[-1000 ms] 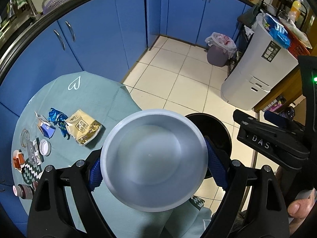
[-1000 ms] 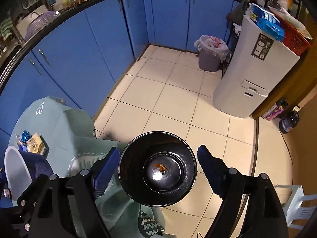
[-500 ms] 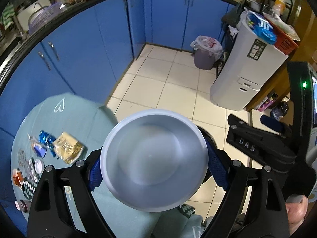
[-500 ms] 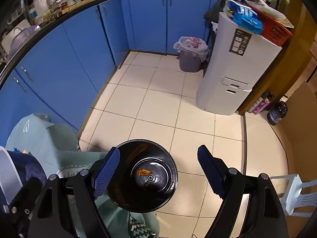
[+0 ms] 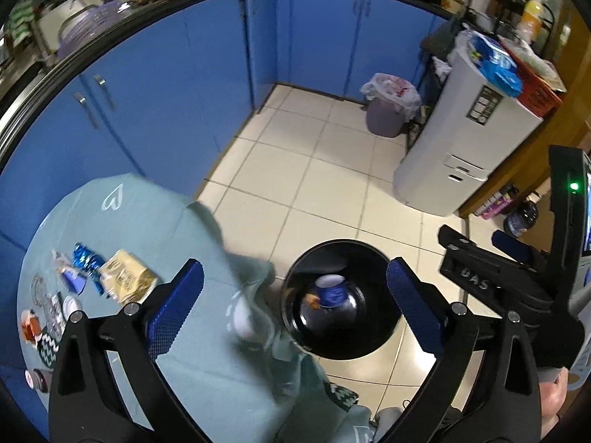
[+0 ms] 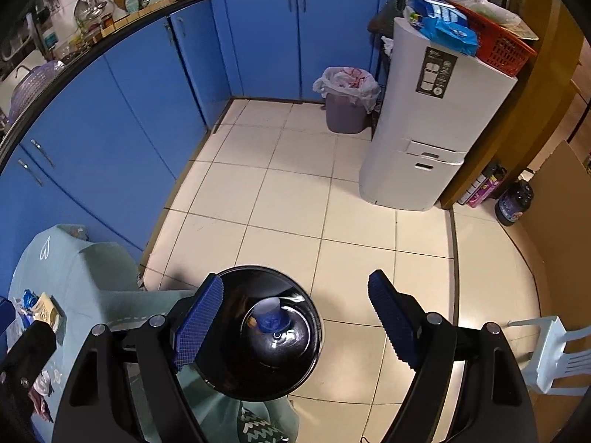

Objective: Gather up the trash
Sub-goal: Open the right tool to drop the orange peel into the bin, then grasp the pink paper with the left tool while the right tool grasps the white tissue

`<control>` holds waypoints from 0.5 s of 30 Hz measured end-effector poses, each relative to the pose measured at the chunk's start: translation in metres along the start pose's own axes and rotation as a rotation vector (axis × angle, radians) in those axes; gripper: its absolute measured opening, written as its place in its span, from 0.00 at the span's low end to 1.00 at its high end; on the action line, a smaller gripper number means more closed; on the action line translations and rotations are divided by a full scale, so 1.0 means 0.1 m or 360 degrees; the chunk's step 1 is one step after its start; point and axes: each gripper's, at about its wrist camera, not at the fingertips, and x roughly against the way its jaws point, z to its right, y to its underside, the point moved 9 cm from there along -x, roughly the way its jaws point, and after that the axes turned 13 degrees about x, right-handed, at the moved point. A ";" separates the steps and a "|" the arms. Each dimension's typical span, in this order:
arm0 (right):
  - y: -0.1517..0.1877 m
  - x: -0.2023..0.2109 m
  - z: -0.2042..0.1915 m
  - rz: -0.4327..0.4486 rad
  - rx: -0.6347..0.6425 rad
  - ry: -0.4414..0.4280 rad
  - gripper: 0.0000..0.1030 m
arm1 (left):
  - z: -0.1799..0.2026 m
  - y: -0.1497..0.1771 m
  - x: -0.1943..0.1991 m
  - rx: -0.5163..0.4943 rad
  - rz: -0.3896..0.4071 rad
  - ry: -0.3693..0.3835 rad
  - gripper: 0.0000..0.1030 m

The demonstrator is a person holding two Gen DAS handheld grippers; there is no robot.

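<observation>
Left tool (image 5: 295, 288): spread wide, jaws just opened, nothing between; poised above black bin (image 5: 340, 299).
Right tool (image 6: 295, 317): spread, empty, also over bin.
Cup (image 5: 330, 291): blue-and-white, lying inside bin beside an orange scrap.
Remaining trash: on bench (image 5: 147, 221), well apart from bin.
Count: tan packet (image 5: 127, 280) one; blue foil wrapper (image 5: 86, 260) one; smaller bits at bench's left edge (too blurred to count).
Risk: hanging cloth edge touching bin rim; likely snag or tip on return reach.
Risk: thin wrappers may slip from wide pads.

"DAS" in white on right gripper (image 5: 476, 277) body, other labels too small/blurred to read
</observation>
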 end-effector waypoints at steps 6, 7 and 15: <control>0.01 0.00 -0.43 0.0004 0.0084 -0.0141 0.77 | -0.46 0.12 -0.01 0.0160 -0.0028 -0.0095 0.95; 0.01 0.00 -0.51 0.0003 0.0093 -0.0170 0.77 | -0.55 0.14 0.00 0.0187 -0.0029 -0.0110 0.95; -0.02 0.08 -1.14 0.0016 0.0214 -0.0286 0.77 | -1.32 0.26 0.19 0.0376 0.0001 -0.0205 0.95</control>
